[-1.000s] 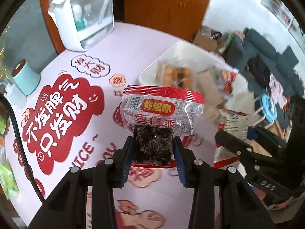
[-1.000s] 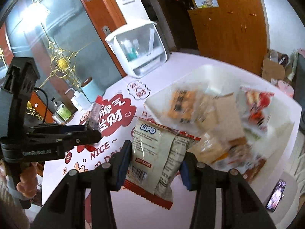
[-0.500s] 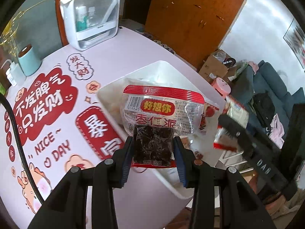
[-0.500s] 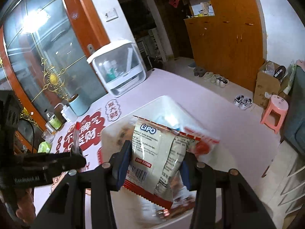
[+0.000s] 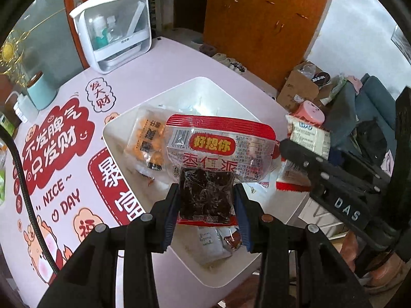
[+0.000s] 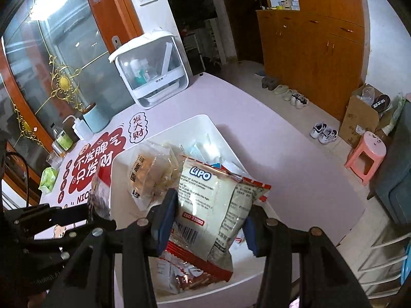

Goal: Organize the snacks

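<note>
Over the white tray (image 5: 197,83) my left gripper (image 5: 206,201) is shut on a red and clear jujube snack packet (image 5: 218,148), pinching its dark lower end. My right gripper (image 6: 212,220) has a white LIPO biscuit packet (image 6: 215,200) between its pads, which still touch it while the jaws are opening. It hangs above the tray (image 6: 203,120). In the tray lie an orange snack packet (image 5: 149,138) (image 6: 149,172) and several other packets. The right gripper (image 5: 290,151) with the LIPO packet (image 5: 310,138) shows at the right of the left wrist view.
A white lidded box (image 5: 115,28) (image 6: 151,74) and a teal canister (image 5: 41,92) stand at the back of the pink table. The tray sits near the table's right edge. Beyond it on the floor are a pink stool (image 6: 367,156) and a cardboard box (image 6: 359,115).
Both grippers have carried their packets sideways from over the printed table mat to over the white tray. The right jaws stand slightly wider.
</note>
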